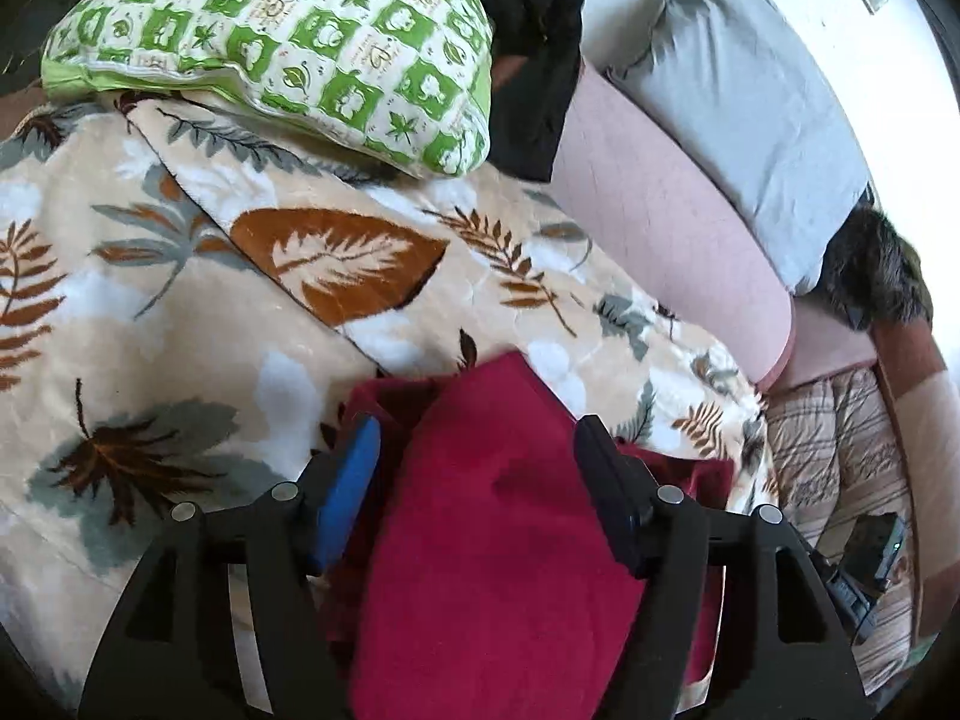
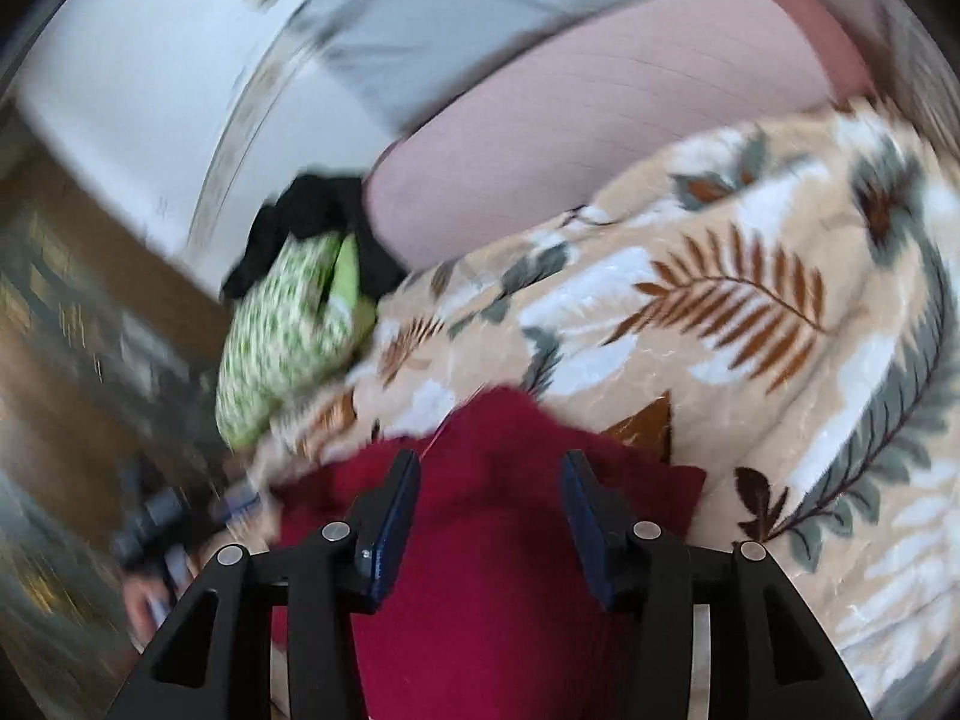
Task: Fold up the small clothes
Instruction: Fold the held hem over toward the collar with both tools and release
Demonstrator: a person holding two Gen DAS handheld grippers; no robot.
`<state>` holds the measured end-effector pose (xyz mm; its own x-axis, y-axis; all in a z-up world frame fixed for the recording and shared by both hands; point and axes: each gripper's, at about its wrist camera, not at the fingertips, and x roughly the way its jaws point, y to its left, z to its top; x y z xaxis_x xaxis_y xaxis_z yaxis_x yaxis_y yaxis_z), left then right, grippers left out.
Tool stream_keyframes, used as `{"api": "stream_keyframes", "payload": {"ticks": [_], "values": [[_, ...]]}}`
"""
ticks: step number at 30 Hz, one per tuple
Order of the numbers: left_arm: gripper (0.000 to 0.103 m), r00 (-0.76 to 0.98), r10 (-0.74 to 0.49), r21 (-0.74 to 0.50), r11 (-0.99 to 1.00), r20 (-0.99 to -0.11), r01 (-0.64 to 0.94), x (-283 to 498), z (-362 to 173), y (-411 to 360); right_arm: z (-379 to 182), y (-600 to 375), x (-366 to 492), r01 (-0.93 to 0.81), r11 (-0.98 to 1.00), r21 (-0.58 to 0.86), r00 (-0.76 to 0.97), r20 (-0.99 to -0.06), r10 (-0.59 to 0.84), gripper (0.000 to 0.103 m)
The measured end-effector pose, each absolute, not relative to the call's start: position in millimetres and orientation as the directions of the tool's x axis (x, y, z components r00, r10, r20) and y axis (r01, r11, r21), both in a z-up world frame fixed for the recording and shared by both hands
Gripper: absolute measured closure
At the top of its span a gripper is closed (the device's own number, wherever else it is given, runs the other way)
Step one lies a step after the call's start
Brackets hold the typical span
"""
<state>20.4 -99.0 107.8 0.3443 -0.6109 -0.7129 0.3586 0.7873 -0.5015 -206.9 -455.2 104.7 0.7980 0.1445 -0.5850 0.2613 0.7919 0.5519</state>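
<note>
Red garment [image 1: 504, 516] at lower centre partly folded on leaf blanket [image 1: 180, 312]; left gripper [image 1: 474, 468] and right gripper [image 2: 489, 504] spread wide, nothing gripped; final folds judged left.

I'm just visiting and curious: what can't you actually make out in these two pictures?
- Red garment: its near part runs off the bottom edge and behind the gripper frames, both views.
- Room left of the green pillow: motion-blurred, right wrist view.
- Dark device: too small, cut by the fisheye rim, left wrist view.

A beige fleece blanket printed with brown and grey leaves [image 1: 180, 300] covers the bed, with a green-and-white checked pillow [image 1: 288, 42] lying on its far end. Beside it run a long pink bolster [image 1: 666, 222] and a grey cushion [image 1: 750, 102], with black clothing [image 1: 534, 60] bunched behind the pillow.
</note>
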Motion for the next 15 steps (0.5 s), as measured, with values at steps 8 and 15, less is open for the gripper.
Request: {"api": "stream_keyframes", "payload": {"ticks": [8, 15], "values": [[0.036, 0.298, -0.507, -0.368, 0.832, -0.809, 0.416, 21.8, 67.6, -148.2, 57.4, -435.7, -138.1, 0.310, 0.879, 0.363, 0.674, -0.736, 0.066, 0.056], [0.036, 0.288, -0.434, -0.358, 0.890, -0.854, 0.282, 64.3, 23.4, -147.0, 14.9, -473.9, -113.7, 0.470, 0.833, 0.293, 0.590, -0.806, -0.050, 0.058]]}}
